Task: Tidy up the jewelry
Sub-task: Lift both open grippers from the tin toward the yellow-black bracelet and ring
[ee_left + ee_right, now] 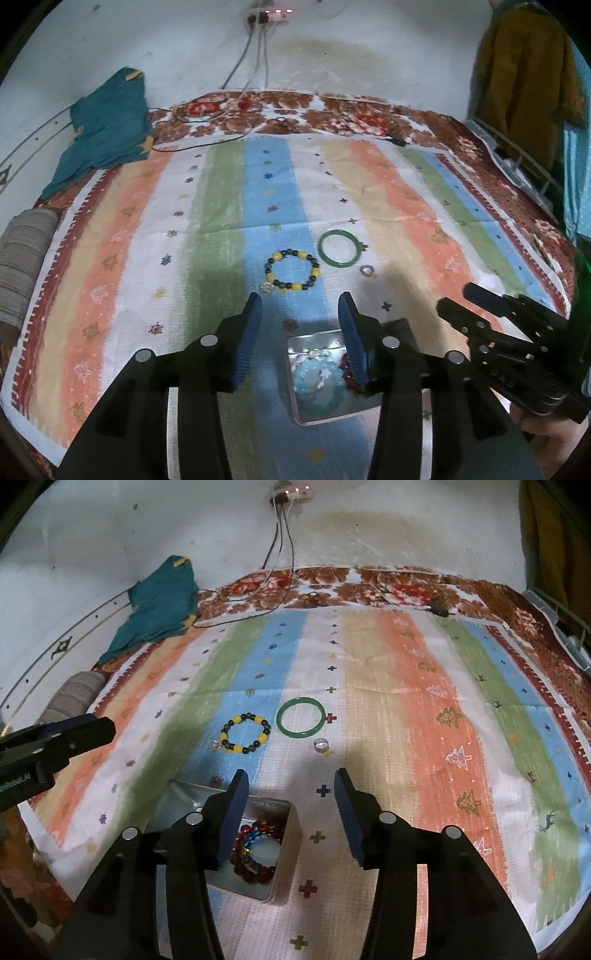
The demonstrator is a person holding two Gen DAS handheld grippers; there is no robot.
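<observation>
Left wrist: tin point(295, 376), bracelets point(291, 270)

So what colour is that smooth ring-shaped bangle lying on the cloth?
Green. The bangle is plain, solid green all round, clearest in the right wrist view.

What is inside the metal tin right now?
The tin holds a dark red bead bracelet and a pale blue bead bracelet. Gripper fingers cover part of its floor, so smaller pieces could be hidden.
</observation>
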